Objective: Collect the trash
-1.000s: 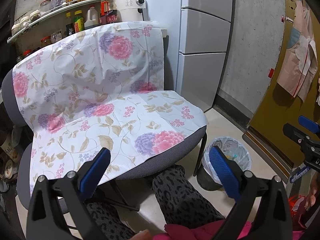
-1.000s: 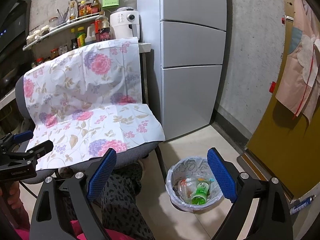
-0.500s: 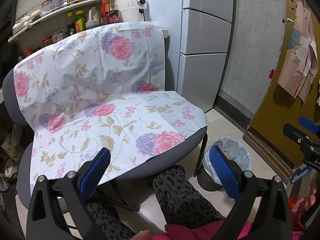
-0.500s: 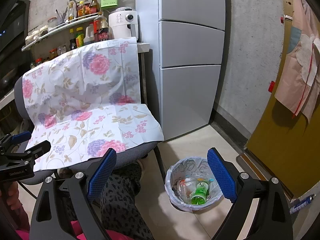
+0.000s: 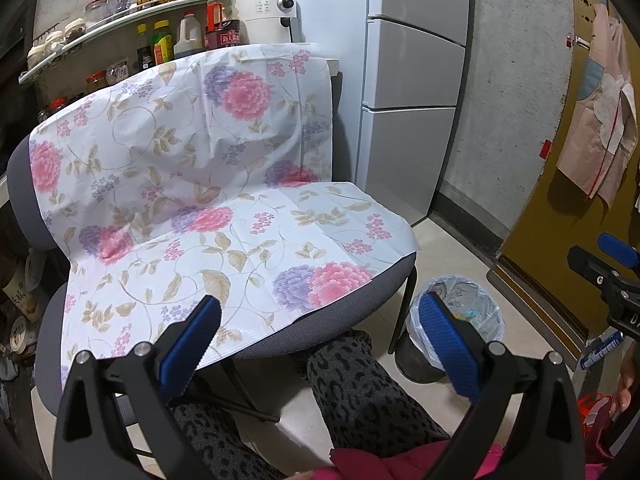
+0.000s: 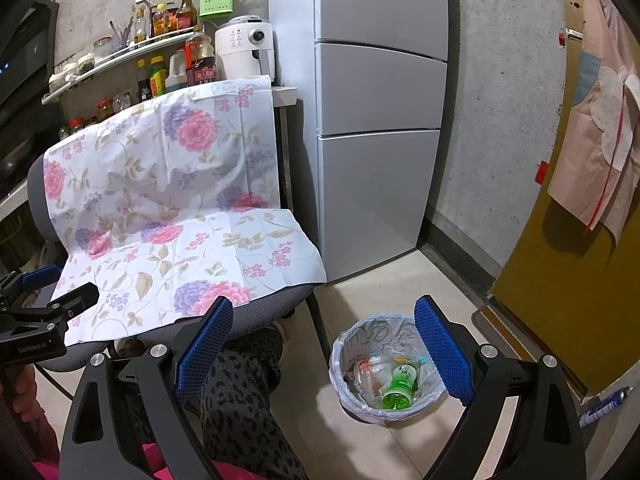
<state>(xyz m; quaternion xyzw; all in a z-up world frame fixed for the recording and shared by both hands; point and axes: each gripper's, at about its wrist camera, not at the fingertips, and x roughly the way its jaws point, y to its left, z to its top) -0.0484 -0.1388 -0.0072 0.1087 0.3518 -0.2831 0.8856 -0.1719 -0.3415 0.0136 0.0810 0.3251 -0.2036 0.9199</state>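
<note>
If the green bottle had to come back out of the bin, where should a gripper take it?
Grip the green bottle across its body from straight above: it lies tilted, cap end down, among other trash, and the bin liner walls block any sideways approach.

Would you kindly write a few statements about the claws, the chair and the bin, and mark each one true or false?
1. Both claws are open and hold nothing. True: the left claw and right claw are spread and empty.
2. The bin is empty. False: it holds a green bottle and other trash.
3. A floral sheet covers the chair. True.
4. The bin has no liner. False: a plastic bag lines it.
5. Trash lies on the chair seat. False: only the sheet shows there.
</note>
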